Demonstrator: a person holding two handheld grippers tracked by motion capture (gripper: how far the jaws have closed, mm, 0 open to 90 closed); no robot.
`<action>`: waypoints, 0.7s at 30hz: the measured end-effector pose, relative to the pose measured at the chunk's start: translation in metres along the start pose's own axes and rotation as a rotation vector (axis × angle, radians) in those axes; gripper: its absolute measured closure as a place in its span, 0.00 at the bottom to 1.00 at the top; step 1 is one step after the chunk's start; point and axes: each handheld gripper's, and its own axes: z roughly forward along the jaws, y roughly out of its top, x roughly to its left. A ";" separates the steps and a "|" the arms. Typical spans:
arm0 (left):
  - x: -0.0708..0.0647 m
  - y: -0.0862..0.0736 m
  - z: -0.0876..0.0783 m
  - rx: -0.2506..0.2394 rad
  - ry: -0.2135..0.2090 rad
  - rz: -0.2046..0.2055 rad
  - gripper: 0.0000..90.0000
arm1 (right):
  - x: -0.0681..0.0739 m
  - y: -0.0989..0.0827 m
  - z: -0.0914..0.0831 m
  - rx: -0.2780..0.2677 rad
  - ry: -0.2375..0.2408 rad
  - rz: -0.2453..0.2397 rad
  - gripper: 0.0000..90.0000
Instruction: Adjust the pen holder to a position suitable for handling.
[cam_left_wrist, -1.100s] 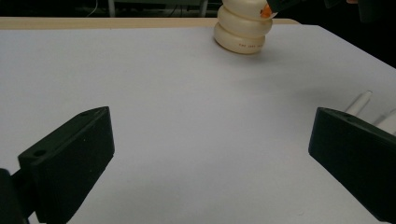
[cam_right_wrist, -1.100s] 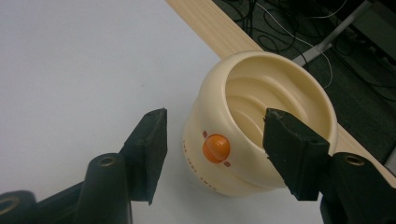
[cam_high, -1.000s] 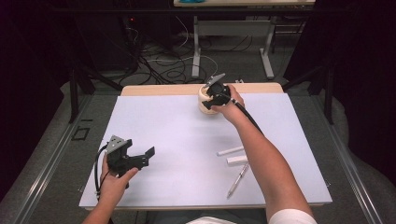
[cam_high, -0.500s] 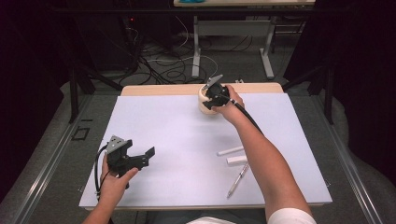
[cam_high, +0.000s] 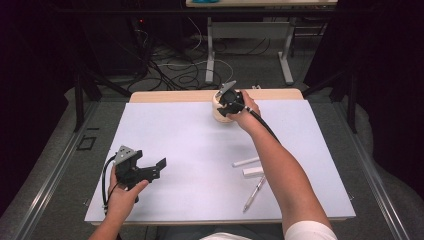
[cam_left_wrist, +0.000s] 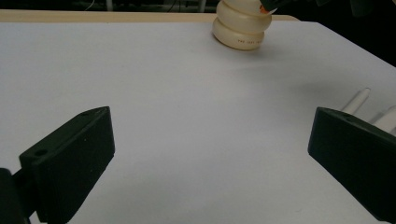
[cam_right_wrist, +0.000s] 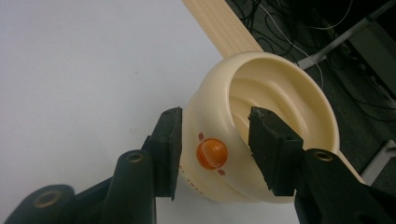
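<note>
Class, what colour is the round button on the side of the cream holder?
Orange button, clearest in the right gripper view.

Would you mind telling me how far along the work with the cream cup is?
Done: the right gripper has just closed astride the cream cup's rim. In hand: that grip. Left: moving the cup; the pens lie untouched on the table, and the left gripper waits open.

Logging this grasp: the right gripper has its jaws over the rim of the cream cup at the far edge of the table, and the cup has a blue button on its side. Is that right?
Not quite: the button is orange, not blue, as the right gripper view shows. The rest holds: the right gripper has one jaw outside and one inside the rim of the cream cup at the table's far edge, its jaws having just been closing.
</note>
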 end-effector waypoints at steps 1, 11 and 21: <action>0.000 0.000 0.000 -0.001 0.000 0.000 0.01 | 0.000 0.000 0.002 0.004 0.001 -0.002 0.60; 0.001 0.000 0.000 0.004 -0.002 -0.003 0.01 | 0.009 -0.004 0.010 0.090 0.060 -0.035 0.77; 0.000 -0.001 0.001 0.014 -0.003 -0.002 0.01 | 0.010 -0.003 0.005 0.089 0.111 -0.038 0.84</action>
